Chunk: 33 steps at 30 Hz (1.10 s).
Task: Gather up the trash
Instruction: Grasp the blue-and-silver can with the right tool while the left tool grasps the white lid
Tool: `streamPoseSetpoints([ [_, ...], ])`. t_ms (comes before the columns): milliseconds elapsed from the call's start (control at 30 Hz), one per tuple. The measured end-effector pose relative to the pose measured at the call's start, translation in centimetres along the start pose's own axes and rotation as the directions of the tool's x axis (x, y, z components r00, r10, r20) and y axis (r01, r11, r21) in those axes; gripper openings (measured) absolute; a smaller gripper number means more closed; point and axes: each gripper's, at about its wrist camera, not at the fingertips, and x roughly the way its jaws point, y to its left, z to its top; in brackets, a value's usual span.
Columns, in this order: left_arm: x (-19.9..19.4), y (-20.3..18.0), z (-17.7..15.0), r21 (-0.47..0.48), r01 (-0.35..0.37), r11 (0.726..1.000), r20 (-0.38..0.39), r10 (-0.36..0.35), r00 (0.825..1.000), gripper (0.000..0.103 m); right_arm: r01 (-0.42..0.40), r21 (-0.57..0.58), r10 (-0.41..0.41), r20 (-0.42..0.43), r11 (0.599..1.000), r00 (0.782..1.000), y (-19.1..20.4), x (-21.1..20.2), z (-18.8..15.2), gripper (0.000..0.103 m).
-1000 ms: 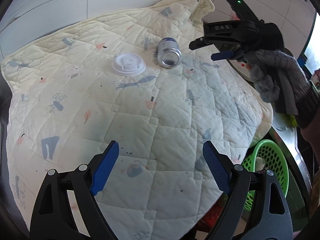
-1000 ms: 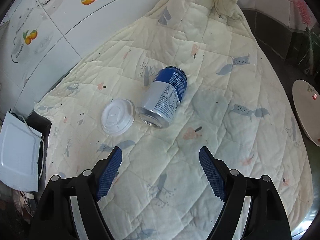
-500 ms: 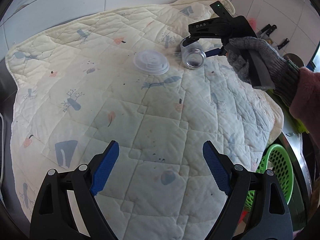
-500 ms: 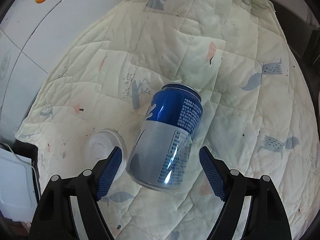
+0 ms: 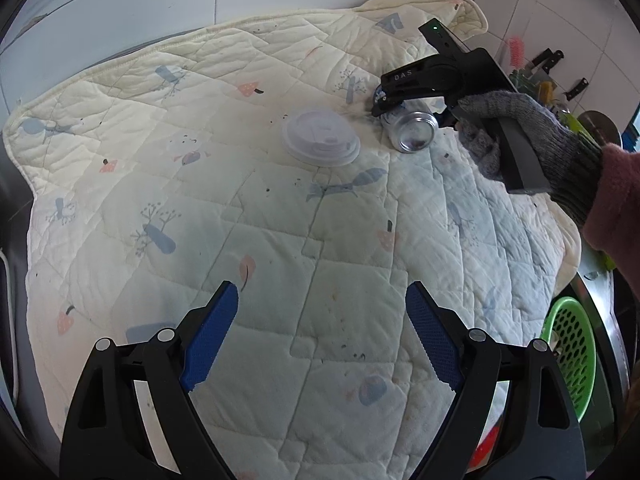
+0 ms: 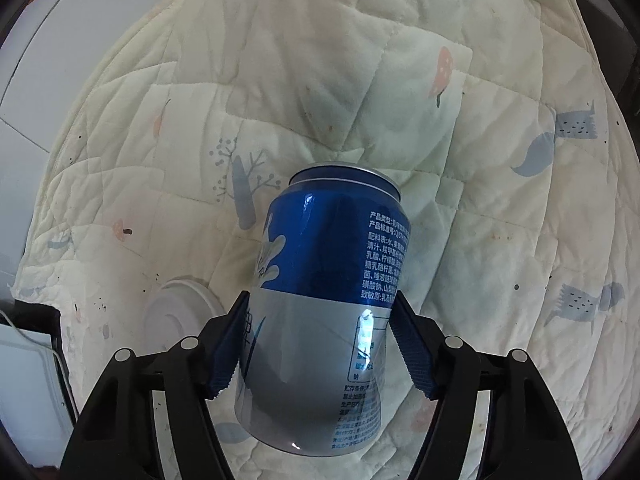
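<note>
can lay on its side on the quilt, blue at the far end and silver toward me, and my right gripper had its blue pads against both flanks of it, pinching the silver half. white lid sat just beside the can, flat on the quilt. my left gripper hung spread wide over bare quilt, holding nothing, well apart from both. green basket showed below the quilt's right edge
</note>
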Motion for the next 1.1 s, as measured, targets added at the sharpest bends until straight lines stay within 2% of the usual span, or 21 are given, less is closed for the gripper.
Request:
streamPoseSetpoints([
  [300, 2.6, 0.3, 5.0, 0.032, -0.02, 0.999, 0.018, 0.019, 1.0, 0.085, 0.009, -0.062, -0.006, 0.046, 0.998, 0.999, -1.0, -3.4, -2.6, 0.063],
  [633, 8.3, 0.8, 10.7, 0.035, -0.025, 0.999, -0.006, 0.025, 1.0, 0.085, 0.028, -0.129, -0.016, 0.093, 0.991, 0.996, -3.1, -8.2, -6.8, 0.063],
  [700, 9.2, 0.7, 11.3, 0.043, -0.026, 0.999, -0.006, 0.026, 1.0, 0.089, 0.026, -0.135, -0.013, 0.1, 0.991, 0.995, -3.4, -9.0, -7.8, 0.063],
  [867, 11.7, 0.6, 12.7, 0.042, -0.017, 0.999, -0.033, 0.018, 0.999, 0.089, 0.008, -0.13, 0.005, 0.1, 0.991, 0.995, -4.3, -10.4, -9.9, 0.063],
  [1100, 14.3, 0.7, 14.0, 0.066, -0.043, 0.997, -0.058, 0.047, 0.997, 0.09, 0.005, -0.126, 0.007, 0.089, 0.992, 0.996, -5.0, -10.9, -12.2, 0.063],
])
